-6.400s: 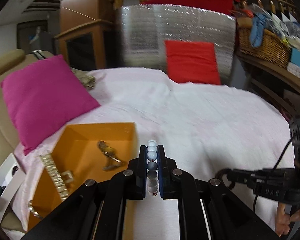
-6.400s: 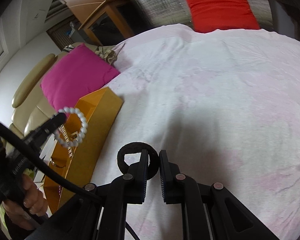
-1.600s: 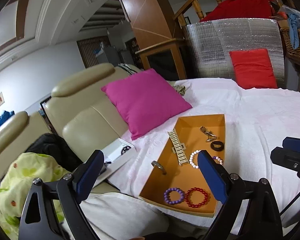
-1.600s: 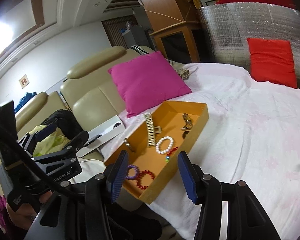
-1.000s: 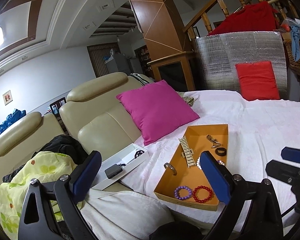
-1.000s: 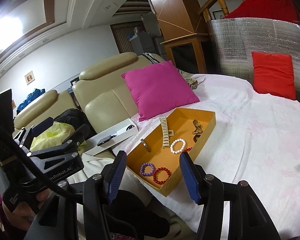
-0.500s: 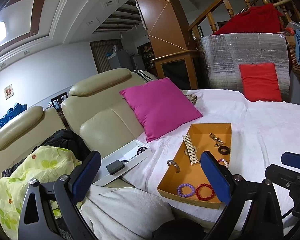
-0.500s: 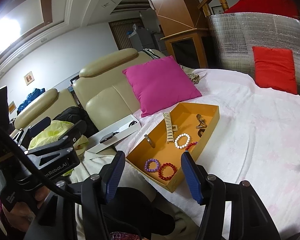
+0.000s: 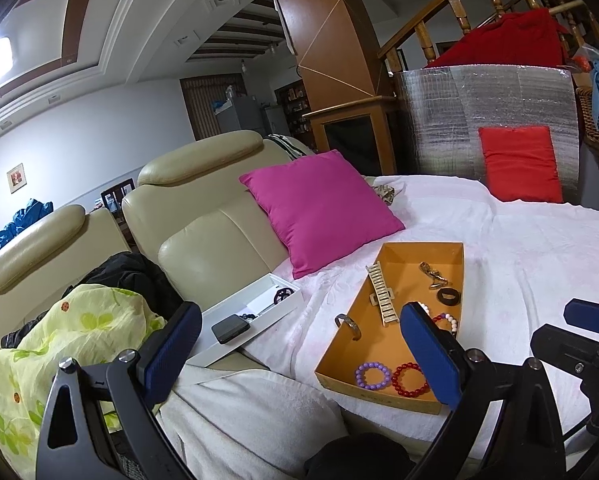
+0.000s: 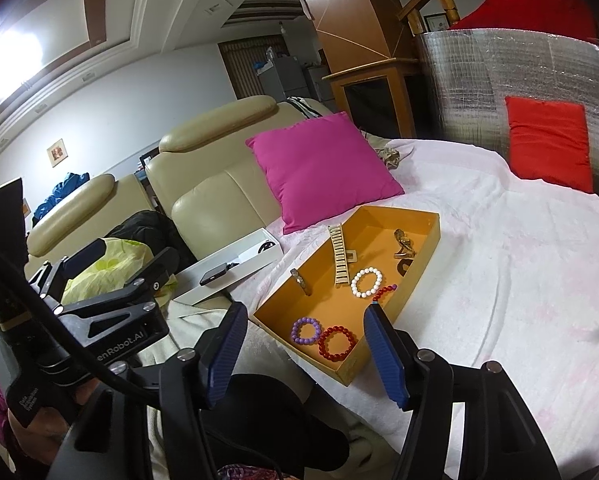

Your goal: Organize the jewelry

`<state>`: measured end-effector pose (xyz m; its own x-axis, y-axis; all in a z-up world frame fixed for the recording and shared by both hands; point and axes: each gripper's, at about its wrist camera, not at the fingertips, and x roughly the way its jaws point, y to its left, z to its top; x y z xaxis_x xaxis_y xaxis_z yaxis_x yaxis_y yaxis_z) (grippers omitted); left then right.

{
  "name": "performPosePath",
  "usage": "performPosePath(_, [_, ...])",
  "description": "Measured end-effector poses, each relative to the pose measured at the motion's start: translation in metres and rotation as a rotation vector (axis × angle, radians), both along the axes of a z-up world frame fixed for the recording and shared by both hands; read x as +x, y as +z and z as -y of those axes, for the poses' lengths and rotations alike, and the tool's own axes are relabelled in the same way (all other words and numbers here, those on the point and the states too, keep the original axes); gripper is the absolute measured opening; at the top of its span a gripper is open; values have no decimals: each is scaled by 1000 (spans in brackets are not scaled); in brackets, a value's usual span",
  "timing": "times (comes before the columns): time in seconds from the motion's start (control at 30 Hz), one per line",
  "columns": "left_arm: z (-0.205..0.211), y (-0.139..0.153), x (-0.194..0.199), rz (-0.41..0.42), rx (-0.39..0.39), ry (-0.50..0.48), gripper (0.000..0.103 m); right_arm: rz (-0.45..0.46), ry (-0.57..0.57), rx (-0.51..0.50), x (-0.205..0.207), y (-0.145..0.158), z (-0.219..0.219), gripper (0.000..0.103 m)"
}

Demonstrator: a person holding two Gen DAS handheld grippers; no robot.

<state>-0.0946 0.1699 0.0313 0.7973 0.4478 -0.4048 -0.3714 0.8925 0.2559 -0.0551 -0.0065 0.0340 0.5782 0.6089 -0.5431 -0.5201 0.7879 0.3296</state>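
Since a few seconds back I've pulled both grippers away from the bed: the white bead bracelet [image 10: 366, 282] that was pinched in the left one and the black ring [image 9: 447, 295] the right one had are both down in the orange tray [image 10: 419, 268] now. The right jaws have just been opening a bit more, with nothing between them.

Biggest stuff first: one bed under a white blanket [image 9: 539, 248], with two beige recliner seats [image 9: 203, 216] beside it. Two cushions, a magenta cushion [image 9: 319, 208] at the bed edge touching the tray's far corner, and a red cushion [image 9: 519, 164] propped against a silver foil panel [image 9: 459, 120]. One yellow-green cloth [image 9: 79, 328] on the near seat. One white box lid [image 9: 255, 312] with one black phone [image 9: 229, 328] on it.

The one tray sits on the blanket at the bed's edge near the seats. In it I count: one gold watch band [image 10: 341, 256], one gold clip [image 10: 404, 243], one silver cuff [image 10: 301, 280], the black ring, and five bead bracelets if I'm reading it right: white, purple [image 10: 305, 330], red [image 10: 337, 343], and a small red-and-mixed strand [image 10: 384, 292] by the white one, so make that four.

Left gripper [image 9: 299, 356] is spread wide, empty. Right gripper [image 10: 305, 356] is released too, empty, hovering short of the tray.
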Motion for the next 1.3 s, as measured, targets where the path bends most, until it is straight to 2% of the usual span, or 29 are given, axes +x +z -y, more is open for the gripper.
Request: performPosePath(1.3, [-23,-8,1,-3,-46,8,99,-7,-3,-20,3,-4,-17,65])
